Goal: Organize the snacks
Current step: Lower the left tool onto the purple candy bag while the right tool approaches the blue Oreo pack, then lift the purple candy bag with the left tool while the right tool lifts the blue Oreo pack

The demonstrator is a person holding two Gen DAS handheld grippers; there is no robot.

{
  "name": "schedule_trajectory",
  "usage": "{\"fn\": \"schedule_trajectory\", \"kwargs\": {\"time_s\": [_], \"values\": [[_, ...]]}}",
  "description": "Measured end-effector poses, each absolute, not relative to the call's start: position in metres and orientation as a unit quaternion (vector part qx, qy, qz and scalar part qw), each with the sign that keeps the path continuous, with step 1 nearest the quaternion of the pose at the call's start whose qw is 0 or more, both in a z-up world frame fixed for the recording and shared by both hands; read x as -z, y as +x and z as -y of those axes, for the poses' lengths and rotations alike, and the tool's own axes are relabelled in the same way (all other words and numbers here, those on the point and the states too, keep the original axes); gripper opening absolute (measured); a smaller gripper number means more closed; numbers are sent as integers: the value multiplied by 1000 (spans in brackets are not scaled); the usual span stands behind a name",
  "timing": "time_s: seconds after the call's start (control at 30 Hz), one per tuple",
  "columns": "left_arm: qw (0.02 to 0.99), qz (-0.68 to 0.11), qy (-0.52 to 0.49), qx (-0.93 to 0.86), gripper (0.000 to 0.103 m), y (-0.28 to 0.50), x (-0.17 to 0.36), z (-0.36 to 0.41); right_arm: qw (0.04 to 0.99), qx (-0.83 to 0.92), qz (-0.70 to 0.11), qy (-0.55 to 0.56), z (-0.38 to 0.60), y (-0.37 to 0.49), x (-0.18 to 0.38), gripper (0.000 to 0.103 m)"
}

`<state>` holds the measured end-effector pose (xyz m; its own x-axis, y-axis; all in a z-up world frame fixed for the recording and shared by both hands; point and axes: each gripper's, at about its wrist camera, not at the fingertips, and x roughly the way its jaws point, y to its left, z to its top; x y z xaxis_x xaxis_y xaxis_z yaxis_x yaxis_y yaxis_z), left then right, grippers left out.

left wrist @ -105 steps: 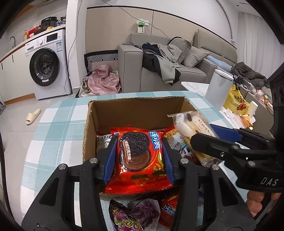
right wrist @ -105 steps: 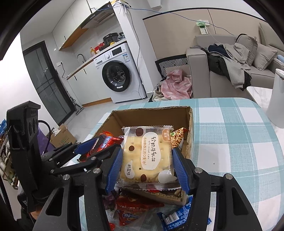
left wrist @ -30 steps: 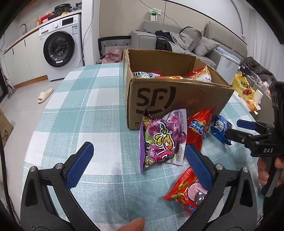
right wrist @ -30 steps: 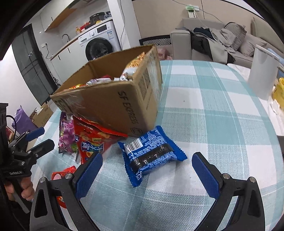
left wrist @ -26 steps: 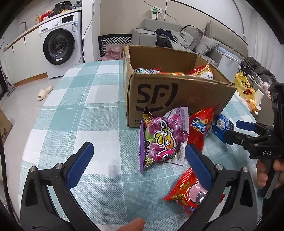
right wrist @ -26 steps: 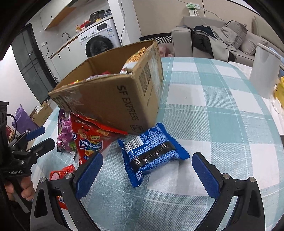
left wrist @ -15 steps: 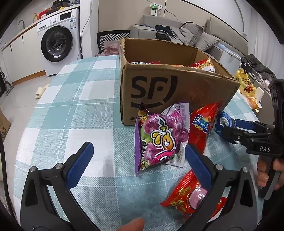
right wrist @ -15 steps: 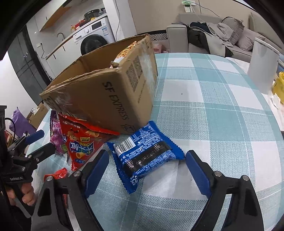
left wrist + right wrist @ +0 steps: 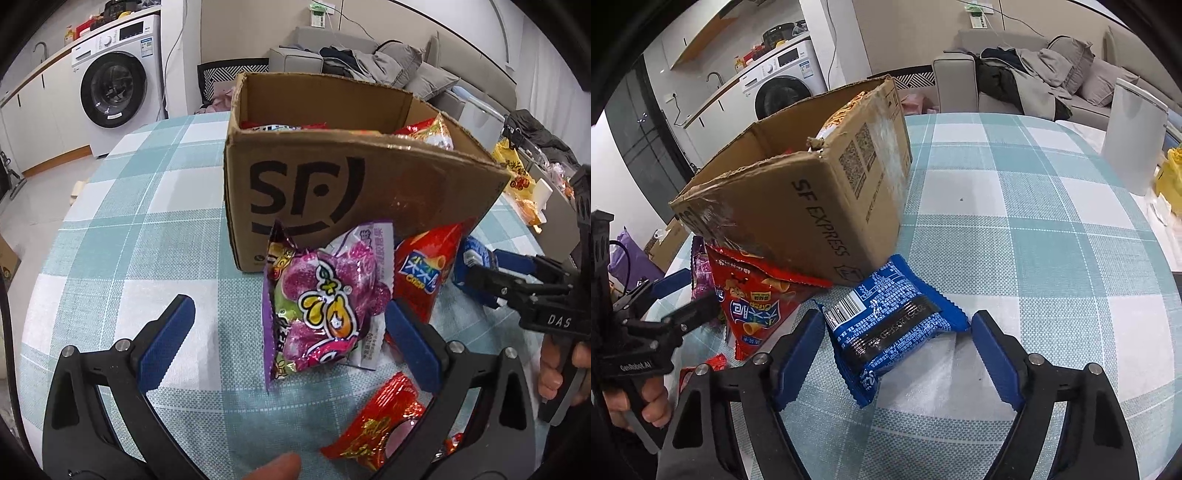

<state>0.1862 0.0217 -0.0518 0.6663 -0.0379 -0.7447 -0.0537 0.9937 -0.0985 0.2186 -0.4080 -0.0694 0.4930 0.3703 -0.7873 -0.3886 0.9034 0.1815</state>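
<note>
A cardboard SF box (image 9: 332, 184) holding several snack packs stands on the checked table; it also shows in the right wrist view (image 9: 812, 192). My left gripper (image 9: 291, 343) is open, its jaws either side of a purple candy bag (image 9: 325, 306) that leans on the box. A red chip bag (image 9: 424, 273) leans beside it, and a small red pack (image 9: 376, 432) lies nearer. My right gripper (image 9: 897, 354) is open around a blue cookie pack (image 9: 886, 325) lying flat by the box corner, not touching it.
A white bin (image 9: 1134, 133) stands at the table's far right edge. A sofa (image 9: 369, 66) and a washing machine (image 9: 118, 88) are behind the table. The other gripper shows in each view, at right (image 9: 517, 284) and at left (image 9: 665, 321).
Both grippers have released their packs into the box, pulled back and come down. Over the last second each moved closer, the left to the purple bag, the right to the blue pack.
</note>
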Motion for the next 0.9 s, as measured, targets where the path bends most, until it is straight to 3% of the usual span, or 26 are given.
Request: {"fn": "schedule_trajectory", "kwargs": {"time_s": [0.2, 0.33, 0.5, 0.6, 0.9], "values": [[907, -415, -68, -2, 99, 195, 56, -27, 866, -219, -450, -16, 405, 218, 70, 84], [903, -422, -79, 15, 78, 199, 60, -31, 867, -219, -447, -28, 402, 216, 70, 79], [901, -422, -91, 49, 53, 196, 64, -30, 866, -224, -446, -34, 402, 211, 69, 64], [903, -419, -77, 50, 50, 195, 65, -25, 863, -233, -448, -28, 402, 211, 68, 53], [903, -418, -80, 61, 47, 185, 63, -24, 862, -237, -448, -22, 406, 207, 66, 45]]}}
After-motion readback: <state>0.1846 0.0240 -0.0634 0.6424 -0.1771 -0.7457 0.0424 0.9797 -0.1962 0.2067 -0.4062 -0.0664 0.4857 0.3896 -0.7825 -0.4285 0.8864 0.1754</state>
